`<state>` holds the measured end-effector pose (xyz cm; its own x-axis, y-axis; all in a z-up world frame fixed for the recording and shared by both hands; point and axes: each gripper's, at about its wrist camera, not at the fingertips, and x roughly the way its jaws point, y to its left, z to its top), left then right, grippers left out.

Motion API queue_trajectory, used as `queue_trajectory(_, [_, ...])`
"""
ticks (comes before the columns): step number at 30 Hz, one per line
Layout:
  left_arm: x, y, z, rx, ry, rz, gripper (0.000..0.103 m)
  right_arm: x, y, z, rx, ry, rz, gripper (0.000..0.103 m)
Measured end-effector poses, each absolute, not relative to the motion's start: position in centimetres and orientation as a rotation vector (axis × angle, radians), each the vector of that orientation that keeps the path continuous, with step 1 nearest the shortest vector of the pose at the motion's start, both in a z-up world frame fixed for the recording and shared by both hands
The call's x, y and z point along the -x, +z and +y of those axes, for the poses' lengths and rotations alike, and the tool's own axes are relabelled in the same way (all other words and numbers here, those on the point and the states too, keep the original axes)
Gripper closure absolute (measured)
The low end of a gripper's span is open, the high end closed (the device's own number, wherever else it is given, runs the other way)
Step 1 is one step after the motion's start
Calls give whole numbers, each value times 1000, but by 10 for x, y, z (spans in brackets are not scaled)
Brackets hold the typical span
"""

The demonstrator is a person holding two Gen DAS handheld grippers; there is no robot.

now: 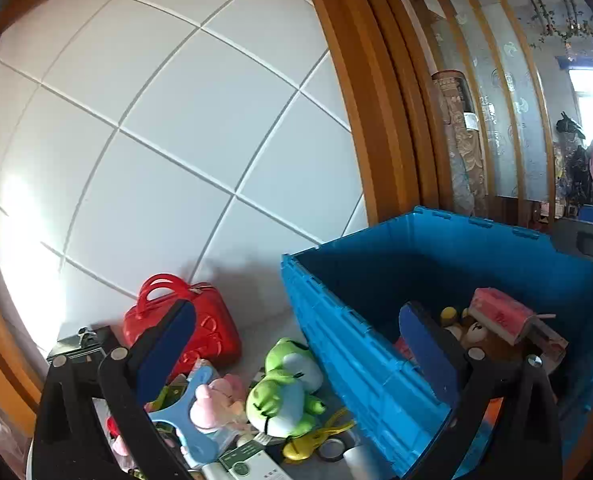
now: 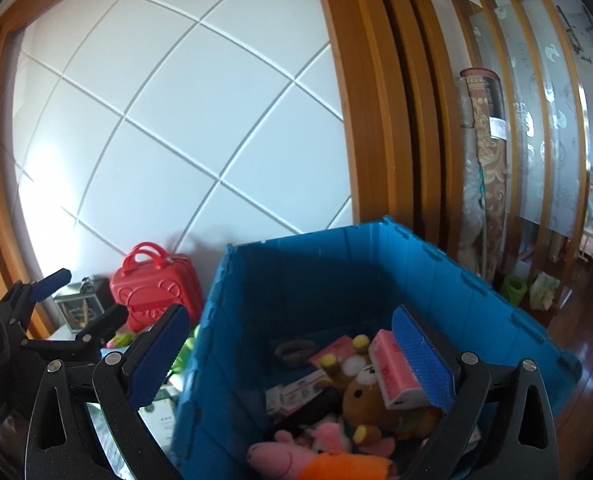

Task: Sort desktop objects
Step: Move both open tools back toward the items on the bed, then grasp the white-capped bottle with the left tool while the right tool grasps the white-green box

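Against the white tiled wall: a blue crate stands on the counter, open at the top.
Left gripper: fingers wide apart and holding nothing, one blue pad over the loose clutter, the other over the crate's near wall.
Right gripper: fingers spread apart and holding nothing, right pad inside the crate just beside a pink box; left pad outside the crate wall.
Inside the crate: brown bear plush, pink plush, small cartons, all heaped together.
Unsorted, left of the crate: green frog plush, pink plush toy, yellow clip, tape roll.
Back edge by the wall: red toy suitcase, upright, well apart from the crate.
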<state>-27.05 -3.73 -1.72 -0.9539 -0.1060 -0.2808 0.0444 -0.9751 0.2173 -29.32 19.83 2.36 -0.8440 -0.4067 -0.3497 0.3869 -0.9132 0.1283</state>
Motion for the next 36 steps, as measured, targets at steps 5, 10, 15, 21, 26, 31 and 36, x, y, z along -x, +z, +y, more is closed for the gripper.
queue_trajectory(5, [245,-27,-99,-464,-2937,-330,0,266,19,153,-484,-2678,-68,0])
queue_trajectory(10, [205,-37,-184,-452,-2804,-352,0,227,17,105,-308,-2679,-70,0])
queue_trajectory(15, [180,-49,-267,-478,-2690,-346,0,240,-25,44,-578,-2550,-84,0])
queue_trajectory(21, [170,-83,-325,-549,-2643,-306,0,251,-94,-22,-752,-2427,50,0])
queue_trajectory(26, [178,-133,-341,-677,-2630,-231,0,273,-170,-79,-1007,-2237,237,0])
queue_trajectory(31, [205,-188,-337,-848,-2620,-153,0,296,-237,-115,-1113,-2127,419,1])
queue_trajectory(36, [229,-239,-328,-1018,-2599,-76,0,327,-292,-138,-1242,-1998,495,10])
